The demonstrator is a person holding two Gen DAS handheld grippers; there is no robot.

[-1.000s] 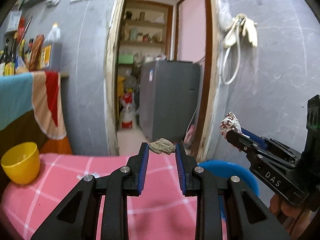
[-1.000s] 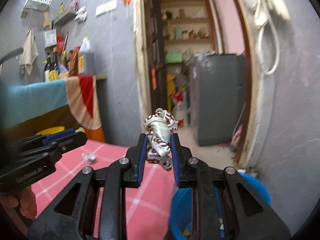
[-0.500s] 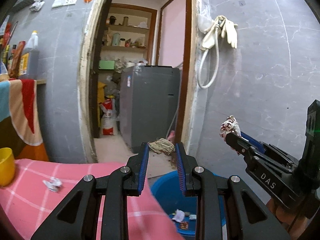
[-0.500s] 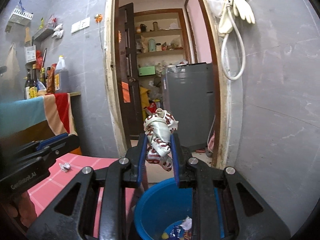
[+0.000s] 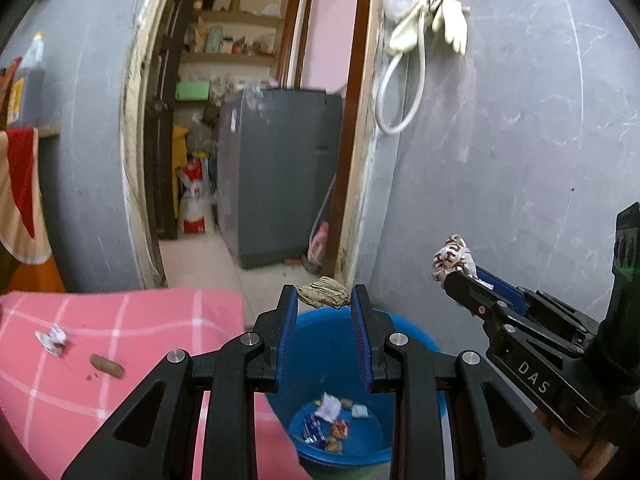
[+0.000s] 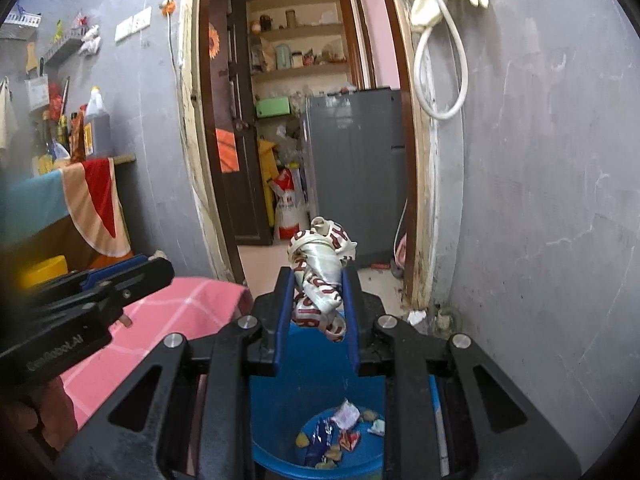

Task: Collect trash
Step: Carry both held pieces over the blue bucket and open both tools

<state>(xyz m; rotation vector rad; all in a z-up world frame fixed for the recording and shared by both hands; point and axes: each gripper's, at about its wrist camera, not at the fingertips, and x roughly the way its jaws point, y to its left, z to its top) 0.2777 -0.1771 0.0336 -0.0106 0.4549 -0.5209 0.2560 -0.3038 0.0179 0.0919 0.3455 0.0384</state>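
My left gripper (image 5: 324, 300) is shut on a crumpled brown paper wad (image 5: 323, 297) and holds it above the blue bin (image 5: 412, 340). My right gripper (image 6: 318, 280) is shut on a twisted white-and-red wrapper (image 6: 320, 272) over the same blue bin (image 6: 276, 420), which holds several wrappers at its bottom. The right gripper also shows in the left wrist view (image 5: 460, 276), to the right of the bin. The left gripper shows at the left of the right wrist view (image 6: 160, 268).
The pink checked table (image 5: 100, 360) lies left of the bin, with a crumpled white scrap (image 5: 51, 338) and a small brown piece (image 5: 106, 365) on it. A grey wall (image 5: 500, 160) stands right behind the bin. An open doorway with a grey appliance (image 5: 280, 176) is ahead.
Both grippers have swung right from over the table to above the blue bin, still holding their trash. The bin's inside has come into view.
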